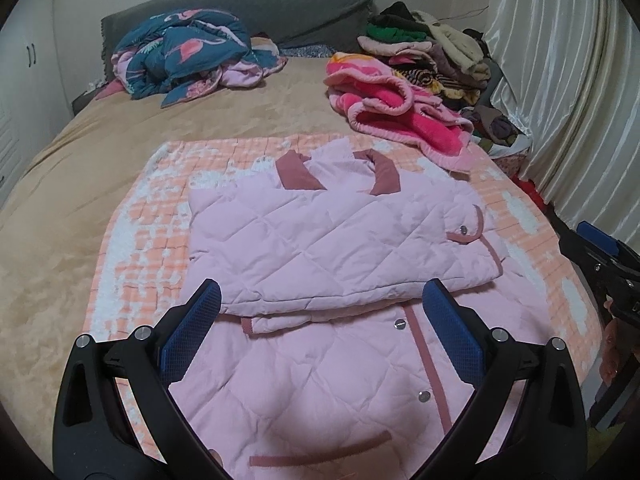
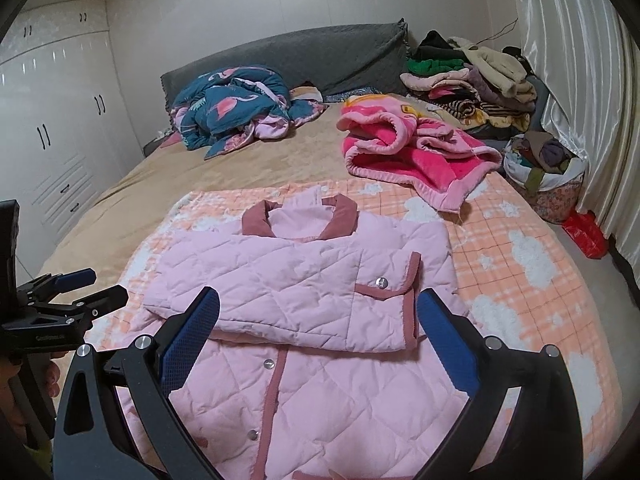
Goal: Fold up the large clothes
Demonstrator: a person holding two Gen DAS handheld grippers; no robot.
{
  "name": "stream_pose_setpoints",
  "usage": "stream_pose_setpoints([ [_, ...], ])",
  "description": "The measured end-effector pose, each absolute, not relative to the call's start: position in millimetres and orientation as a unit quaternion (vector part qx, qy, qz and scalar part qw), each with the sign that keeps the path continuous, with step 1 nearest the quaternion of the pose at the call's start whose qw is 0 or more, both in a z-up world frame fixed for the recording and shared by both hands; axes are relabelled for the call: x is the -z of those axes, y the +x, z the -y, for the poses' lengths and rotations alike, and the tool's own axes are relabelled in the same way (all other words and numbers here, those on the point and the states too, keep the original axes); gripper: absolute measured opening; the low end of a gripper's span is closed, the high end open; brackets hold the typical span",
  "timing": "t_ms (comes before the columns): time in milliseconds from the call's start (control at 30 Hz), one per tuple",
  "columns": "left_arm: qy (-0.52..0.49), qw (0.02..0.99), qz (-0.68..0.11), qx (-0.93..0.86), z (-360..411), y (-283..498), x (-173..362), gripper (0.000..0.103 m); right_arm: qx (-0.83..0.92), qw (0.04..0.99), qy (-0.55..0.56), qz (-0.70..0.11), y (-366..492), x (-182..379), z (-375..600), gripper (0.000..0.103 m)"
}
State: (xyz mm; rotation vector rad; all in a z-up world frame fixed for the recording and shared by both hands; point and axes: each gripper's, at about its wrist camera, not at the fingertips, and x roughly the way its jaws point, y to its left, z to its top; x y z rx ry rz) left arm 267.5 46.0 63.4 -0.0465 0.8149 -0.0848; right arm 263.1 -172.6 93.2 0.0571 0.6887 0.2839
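1. The left tongs [image 1: 322, 304] are hanging spread wide, pinching nothing.
2. The right tongs [image 2: 320, 312] are likewise gaping, with nothing between the pads.
3. The pink jacket [image 1: 340, 240] is lying on the checked blanket [image 1: 132, 216] just ahead of and below both tongs, its sleeves crossing the chest.
4. A pink fleece [image 2: 404, 152] is sitting beyond the jacket, ahead and right of the tongs.

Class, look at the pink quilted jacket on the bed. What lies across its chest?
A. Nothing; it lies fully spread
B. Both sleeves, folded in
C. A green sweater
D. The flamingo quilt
B: the pink quilted jacket has its sleeves folded across the chest below the collar.
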Motion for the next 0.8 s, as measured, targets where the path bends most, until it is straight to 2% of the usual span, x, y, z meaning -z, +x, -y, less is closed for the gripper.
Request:
stream_pose_setpoints([
  [800,-0.005,0.935,-0.353,0.039,-37,196,-93,0.095,-0.145,0.95,0.029,-0.275,174,-134,205,0.099],
])
